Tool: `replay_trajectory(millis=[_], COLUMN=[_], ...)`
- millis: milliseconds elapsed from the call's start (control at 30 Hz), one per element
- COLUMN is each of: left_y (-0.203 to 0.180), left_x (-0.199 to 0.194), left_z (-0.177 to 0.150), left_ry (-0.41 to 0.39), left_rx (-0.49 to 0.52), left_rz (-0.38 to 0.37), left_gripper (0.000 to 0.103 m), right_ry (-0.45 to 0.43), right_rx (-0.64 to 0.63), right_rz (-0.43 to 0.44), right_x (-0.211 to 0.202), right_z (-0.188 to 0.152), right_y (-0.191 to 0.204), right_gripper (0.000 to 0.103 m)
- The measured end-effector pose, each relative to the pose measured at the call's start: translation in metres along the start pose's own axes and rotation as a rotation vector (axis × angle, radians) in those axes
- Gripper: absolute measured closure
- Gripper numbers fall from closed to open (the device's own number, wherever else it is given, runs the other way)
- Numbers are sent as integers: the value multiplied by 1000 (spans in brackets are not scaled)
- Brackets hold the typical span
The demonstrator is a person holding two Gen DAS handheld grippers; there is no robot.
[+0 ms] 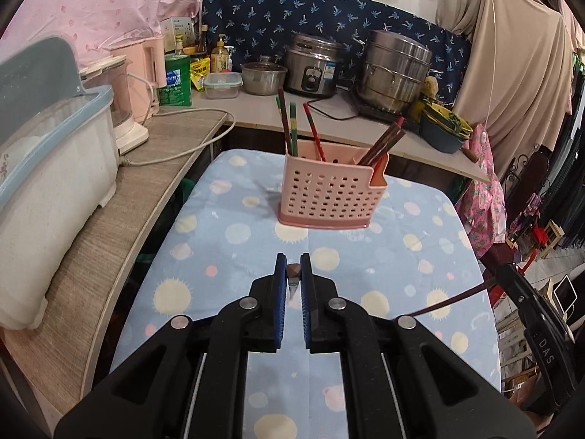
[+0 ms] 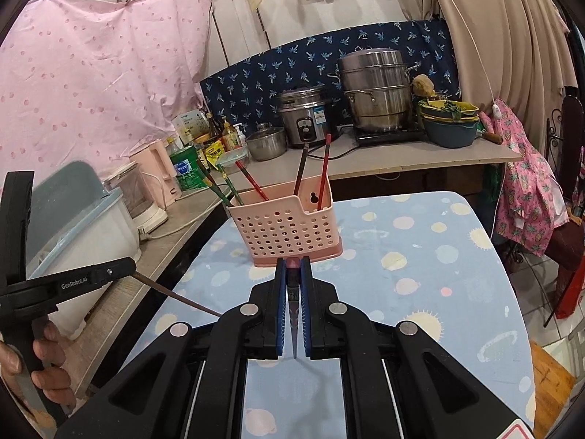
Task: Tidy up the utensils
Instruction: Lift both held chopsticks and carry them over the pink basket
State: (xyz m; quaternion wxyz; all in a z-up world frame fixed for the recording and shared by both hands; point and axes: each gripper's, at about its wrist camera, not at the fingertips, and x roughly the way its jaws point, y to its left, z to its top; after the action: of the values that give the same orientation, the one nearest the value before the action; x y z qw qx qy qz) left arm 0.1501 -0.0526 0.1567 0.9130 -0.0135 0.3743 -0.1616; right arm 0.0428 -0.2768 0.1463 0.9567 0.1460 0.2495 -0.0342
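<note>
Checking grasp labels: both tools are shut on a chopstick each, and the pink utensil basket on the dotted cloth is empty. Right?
Not quite: the pink utensil basket is not empty. The right wrist view shows several chopsticks already standing in it. The rest holds: the left tool and the right tool are each shut on a chopstick, and the basket stands on the dotted cloth.

A blue dotted board (image 1: pixel 226 256) carries only a pink perforated holder (image 1: pixel 325 194) of chopsticks (image 1: pixel 314 131).

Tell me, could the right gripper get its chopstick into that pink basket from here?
Probably yes. The right gripper, shut on a chopstick, faces the pink basket across bare tablecloth; nothing stands between, and the basket's top is open.
</note>
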Motion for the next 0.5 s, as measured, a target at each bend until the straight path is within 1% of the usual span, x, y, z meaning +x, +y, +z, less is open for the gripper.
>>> replay_trajectory(millis=[167,267,400,500], left_y=[-4,-6,-9,-13], left_x=[7,8,2,-8], left_z=[26,47,80,110], left_ry=[-14,-36,-90,-152], left_rx=[1,-5,-20,-22], left_rz=[-11,-21,-39,-42], left_gripper=[96,96,96,96], right_ry=[-29,-61,-119,-166], right_rx=[10,16,28,36], right_rz=[19,38,61,78], right_x=[8,15,22,28], right_z=[25,50,89,118], right_y=[-1,0,1,3], right_gripper=[96,96,96,96])
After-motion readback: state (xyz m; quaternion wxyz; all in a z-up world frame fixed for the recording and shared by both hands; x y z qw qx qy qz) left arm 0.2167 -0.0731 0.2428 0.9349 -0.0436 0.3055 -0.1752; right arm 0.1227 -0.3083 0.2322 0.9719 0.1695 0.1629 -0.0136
